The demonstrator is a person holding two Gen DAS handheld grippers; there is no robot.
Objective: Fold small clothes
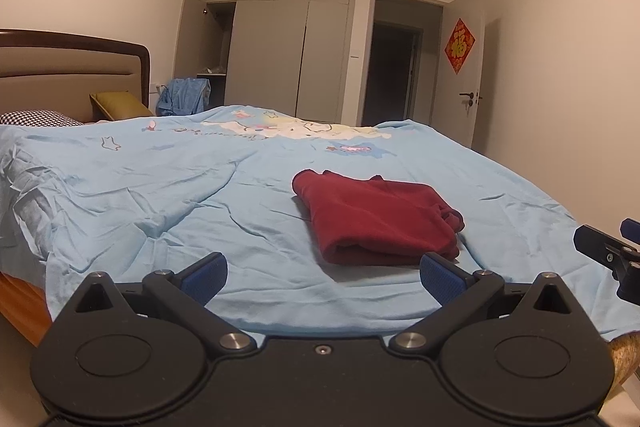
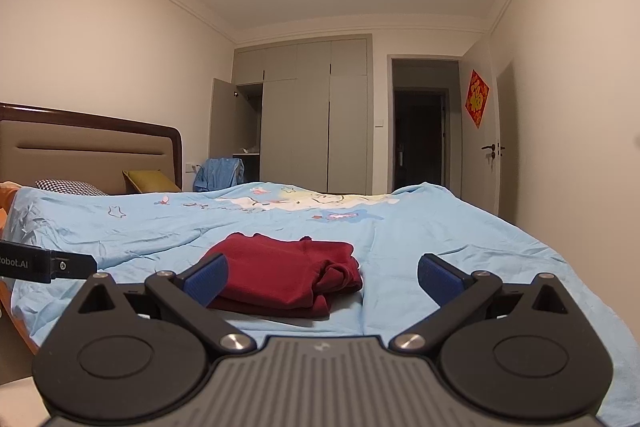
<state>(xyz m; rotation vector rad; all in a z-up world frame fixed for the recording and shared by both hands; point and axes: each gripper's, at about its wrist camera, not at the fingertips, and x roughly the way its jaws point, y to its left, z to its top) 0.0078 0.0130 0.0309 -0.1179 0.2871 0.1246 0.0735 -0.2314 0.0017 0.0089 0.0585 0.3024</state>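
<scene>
A dark red garment (image 1: pixel 378 217) lies folded into a compact stack on the light blue bedsheet (image 1: pixel 160 195), near the bed's front edge. My left gripper (image 1: pixel 322 277) hovers just in front of it, open, nothing between its blue pads. In the right wrist view the same red garment (image 2: pixel 288 277) sits ahead and slightly left, on the bedsheet (image 2: pixel 460 239). My right gripper (image 2: pixel 322 279) is open and empty, held back from the cloth. The right gripper's black body (image 1: pixel 608 255) shows at the right edge of the left wrist view. At the left edge of the right wrist view is the left gripper's body (image 2: pixel 44 263).
A padded headboard (image 1: pixel 68 83) with a yellow cushion (image 1: pixel 120 105) and a checkered pillow (image 1: pixel 38 118) stands at the left. Blue clothing (image 1: pixel 184 97) hangs beyond the bed beside an open wardrobe (image 1: pixel 276 43). An open door (image 1: pixel 460 67) is at the back right.
</scene>
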